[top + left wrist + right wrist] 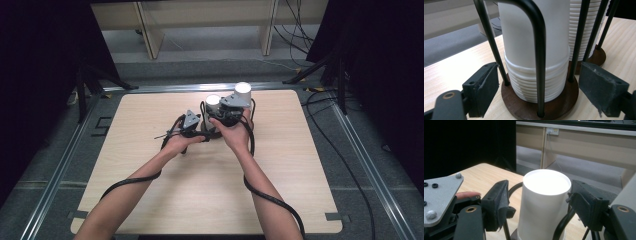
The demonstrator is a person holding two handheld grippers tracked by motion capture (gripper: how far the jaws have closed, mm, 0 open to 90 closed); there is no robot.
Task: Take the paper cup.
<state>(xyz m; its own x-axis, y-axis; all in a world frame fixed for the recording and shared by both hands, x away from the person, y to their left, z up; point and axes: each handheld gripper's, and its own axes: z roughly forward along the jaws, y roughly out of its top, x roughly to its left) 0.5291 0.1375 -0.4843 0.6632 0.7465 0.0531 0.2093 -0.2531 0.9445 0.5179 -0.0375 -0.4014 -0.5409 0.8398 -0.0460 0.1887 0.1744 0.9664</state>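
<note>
At tabletop centre, left gripper (541,90) jaws straddle the holder base (524,110), not yet clamped, to steady it; right gripper (537,202) jaws pinch the top cup (544,205) to lift it.

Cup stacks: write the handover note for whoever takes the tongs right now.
Left tongs: open, straddling the near holder's wooden base, not pressing.
Right tongs: either side of the top cup near its rim; contact unclear, so not a sure grip.
Two cup stacks stand in wire holders mid-table; far stack behind.
Done: both tongs in position.
Left: steady the base, close on the top cup, probably lift it off.
</note>
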